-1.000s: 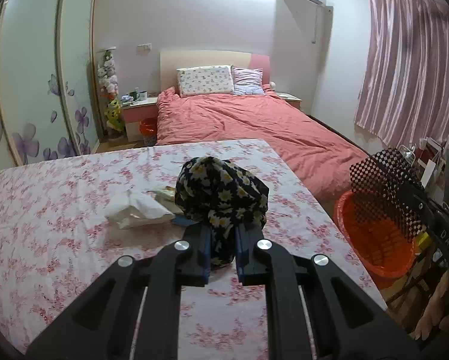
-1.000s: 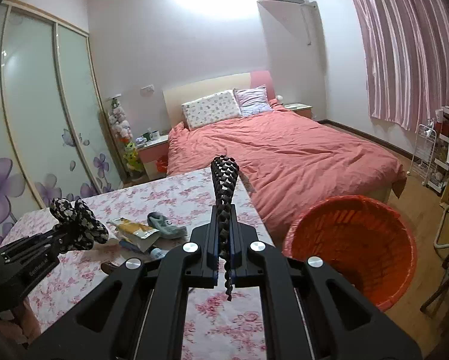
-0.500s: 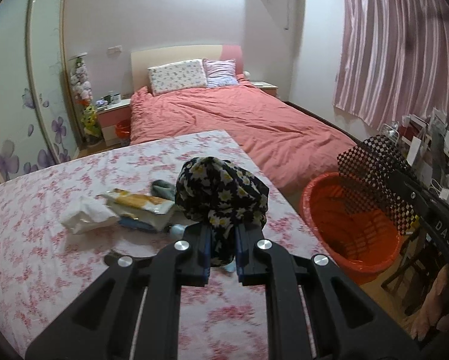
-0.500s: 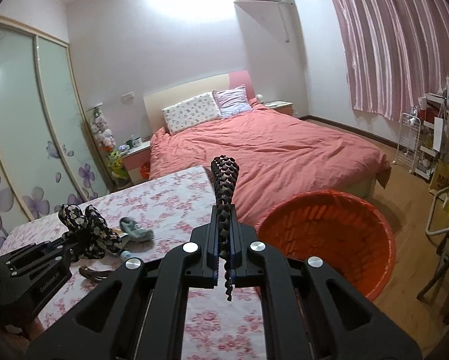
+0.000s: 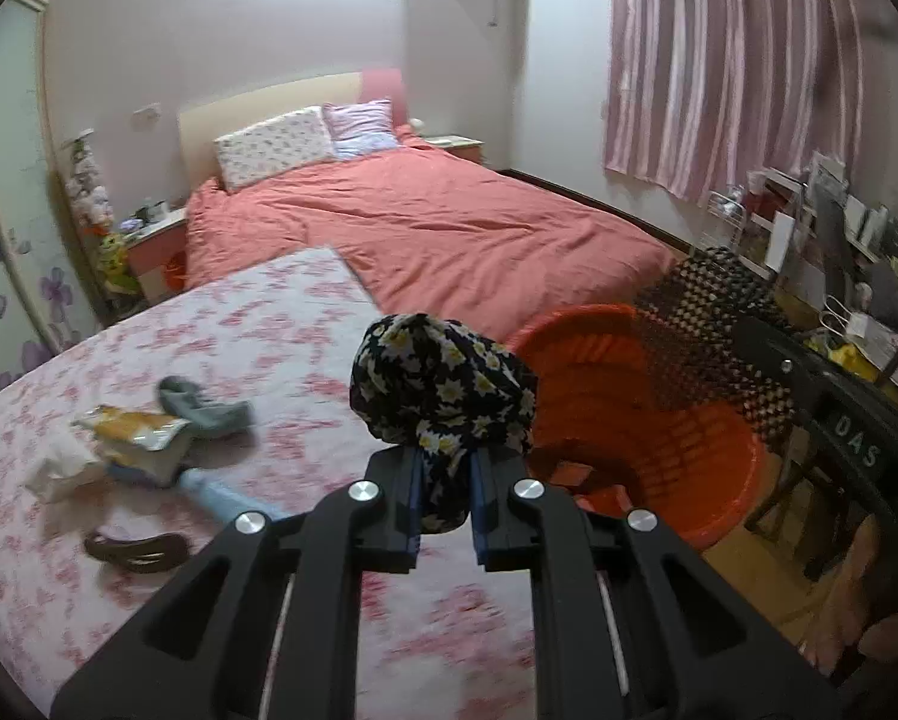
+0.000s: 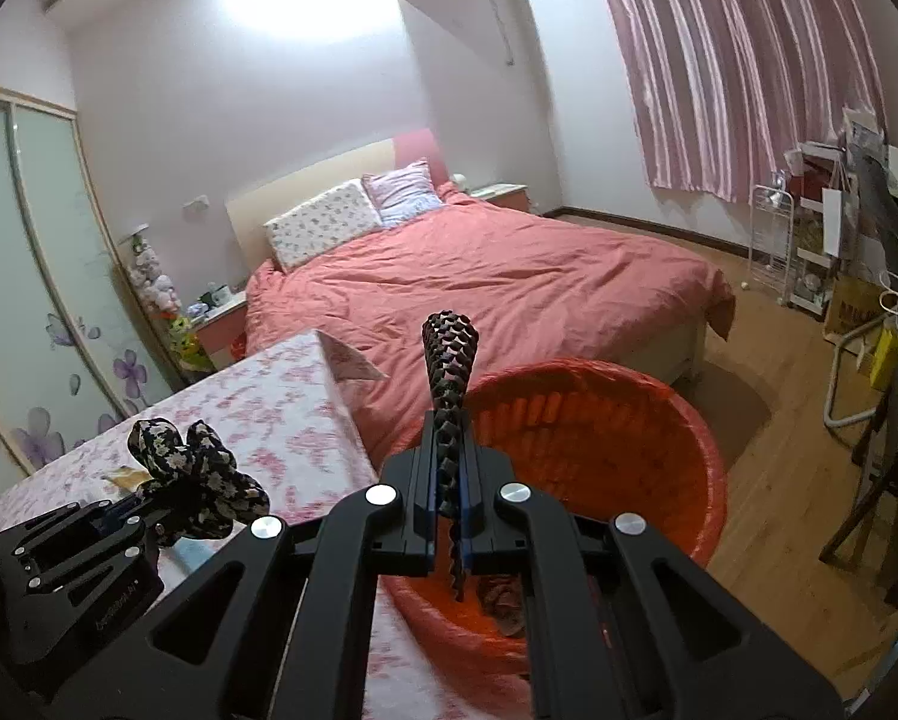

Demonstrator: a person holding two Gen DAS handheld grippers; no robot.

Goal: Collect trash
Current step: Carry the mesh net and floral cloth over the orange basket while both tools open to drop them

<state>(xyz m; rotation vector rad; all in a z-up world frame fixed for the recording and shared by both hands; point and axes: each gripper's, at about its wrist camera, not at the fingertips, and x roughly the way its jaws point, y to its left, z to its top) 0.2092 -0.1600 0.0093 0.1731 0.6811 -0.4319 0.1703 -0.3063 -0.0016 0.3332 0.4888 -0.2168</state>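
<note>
Each camera sits on its gripper, looking forward and downward along the fingers. Both views share the orange basket (image 5: 646, 420) (image 6: 598, 438), table edge (image 5: 305, 324) (image 6: 281, 420) and bed (image 5: 449, 228) (image 6: 496, 282).

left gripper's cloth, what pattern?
Bunched black cloth with white daisies; clearest in left wrist view.

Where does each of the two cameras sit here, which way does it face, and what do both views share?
Left wrist: on the left gripper, shut on a floral cloth; faces across the flowered table toward the bed; the right gripper shows at right.
Right wrist: on the right gripper, shut on a checked cloth; faces the orange basket and bed; the left gripper shows at lower left.
Shared: both cloths, table, basket, bed.
</note>
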